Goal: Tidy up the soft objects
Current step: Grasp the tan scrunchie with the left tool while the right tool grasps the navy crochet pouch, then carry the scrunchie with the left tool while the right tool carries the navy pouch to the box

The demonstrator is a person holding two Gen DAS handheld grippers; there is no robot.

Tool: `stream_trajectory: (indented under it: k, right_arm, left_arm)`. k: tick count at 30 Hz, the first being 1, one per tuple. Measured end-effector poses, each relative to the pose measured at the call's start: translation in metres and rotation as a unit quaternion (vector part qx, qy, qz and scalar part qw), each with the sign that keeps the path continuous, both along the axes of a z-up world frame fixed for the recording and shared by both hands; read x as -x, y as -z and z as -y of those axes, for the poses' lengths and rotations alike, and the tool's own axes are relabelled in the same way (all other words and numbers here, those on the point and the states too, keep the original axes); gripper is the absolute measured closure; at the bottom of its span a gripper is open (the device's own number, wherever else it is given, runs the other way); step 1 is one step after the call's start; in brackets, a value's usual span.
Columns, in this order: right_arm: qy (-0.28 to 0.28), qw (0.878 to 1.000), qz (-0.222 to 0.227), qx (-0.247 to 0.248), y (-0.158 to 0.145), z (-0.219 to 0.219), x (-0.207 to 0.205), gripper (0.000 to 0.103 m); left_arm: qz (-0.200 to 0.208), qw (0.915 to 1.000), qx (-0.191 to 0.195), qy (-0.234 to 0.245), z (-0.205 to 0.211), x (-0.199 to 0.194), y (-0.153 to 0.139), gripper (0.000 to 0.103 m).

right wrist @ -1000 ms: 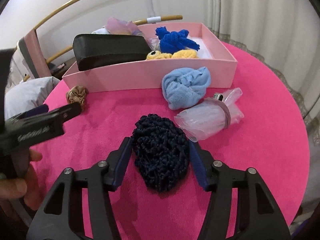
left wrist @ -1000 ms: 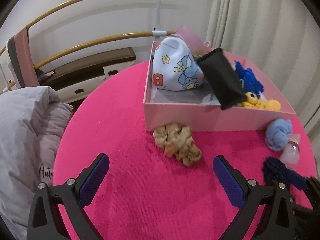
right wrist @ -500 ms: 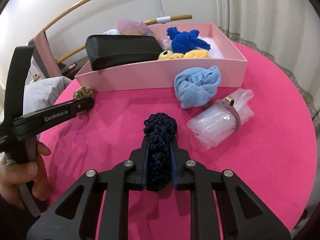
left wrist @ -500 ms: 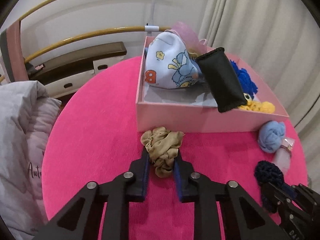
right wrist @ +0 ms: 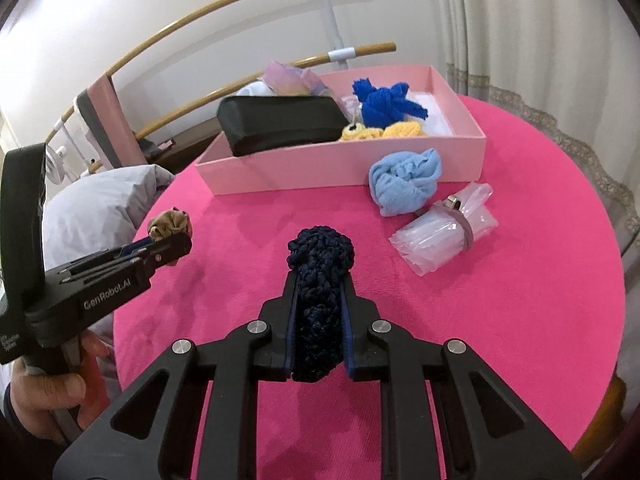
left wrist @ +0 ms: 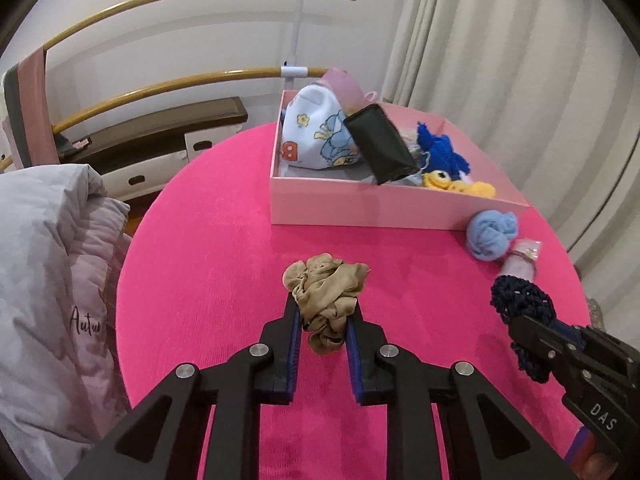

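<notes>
My left gripper [left wrist: 322,312] is shut on a tan scrunchie [left wrist: 326,290] and holds it above the pink round table [left wrist: 208,240]. My right gripper [right wrist: 319,284] is shut on a navy crocheted piece [right wrist: 320,280], also lifted; it shows in the left wrist view [left wrist: 520,304] too. The pink box [left wrist: 384,210] stands at the far side and holds a printed white cloth [left wrist: 316,136], a black pouch [left wrist: 380,148] and a blue and yellow knitted toy [left wrist: 444,160]. A light blue cloth ball [right wrist: 404,184] and a clear plastic roll [right wrist: 444,228] lie in front of the box.
A grey quilt [left wrist: 48,280] lies off the table's left edge. Curved wooden rails [left wrist: 180,4] and a dark bench [left wrist: 160,136] stand behind. Curtains [left wrist: 500,60] hang at the right. The table's right rim [right wrist: 616,280] is near.
Both grippers closed on their objects from open and lifted them off the table; the scrunchie now hangs away from the box front.
</notes>
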State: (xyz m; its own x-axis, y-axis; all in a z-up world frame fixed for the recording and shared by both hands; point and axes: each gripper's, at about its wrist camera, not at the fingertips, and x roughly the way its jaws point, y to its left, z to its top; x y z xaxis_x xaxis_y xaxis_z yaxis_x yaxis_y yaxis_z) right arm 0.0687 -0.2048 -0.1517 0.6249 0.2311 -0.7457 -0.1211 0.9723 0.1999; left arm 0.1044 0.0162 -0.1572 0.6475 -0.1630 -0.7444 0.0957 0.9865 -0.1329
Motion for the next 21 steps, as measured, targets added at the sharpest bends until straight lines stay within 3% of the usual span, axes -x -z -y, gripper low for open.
stream_trajectory:
  k: [15, 21]
  right_arm:
    - [0.002, 0.999, 0.031, -0.007, -0.028, 0.004, 0.026, 0.087]
    - [0.003, 0.999, 0.042, -0.016, -0.04, 0.012, 0.026, 0.087]
  left_arm:
    - [0.034, 0.9993, -0.006, 0.013, 0.01, 0.075, -0.06, 0.086]
    - [0.039, 0.9991, -0.005, 0.016, 0.011, 0.082, -0.073, 0.086]
